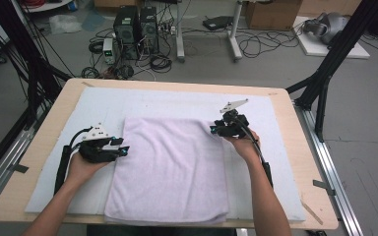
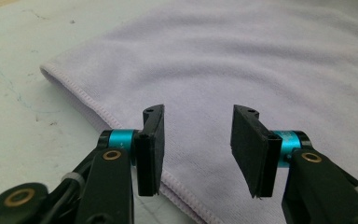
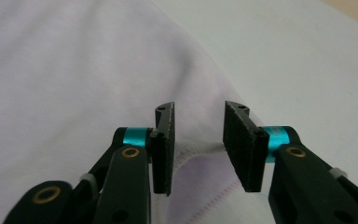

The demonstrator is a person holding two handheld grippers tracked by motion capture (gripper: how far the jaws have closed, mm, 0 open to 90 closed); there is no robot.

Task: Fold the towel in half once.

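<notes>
A pale lilac towel (image 1: 167, 167), folded to a rectangle, lies flat on the white mat (image 1: 103, 101). My left gripper (image 1: 124, 147) rests at the towel's left edge. In the left gripper view its jaws (image 2: 198, 144) stand open over the stitched hem of the towel (image 2: 237, 60), gripping nothing. My right gripper (image 1: 212, 130) sits at the towel's far right corner. In the right gripper view it (image 3: 198, 140) is open, and a raised bit of the towel's hem (image 3: 200, 148) lies in the gap between the pads without being pinched.
The mat covers most of a wooden table (image 1: 49, 123) with rounded corners. Black frame posts (image 1: 325, 73) stand at both sides of the table. Beyond the far edge, computer towers (image 1: 135, 29), cables and cardboard boxes sit on the floor.
</notes>
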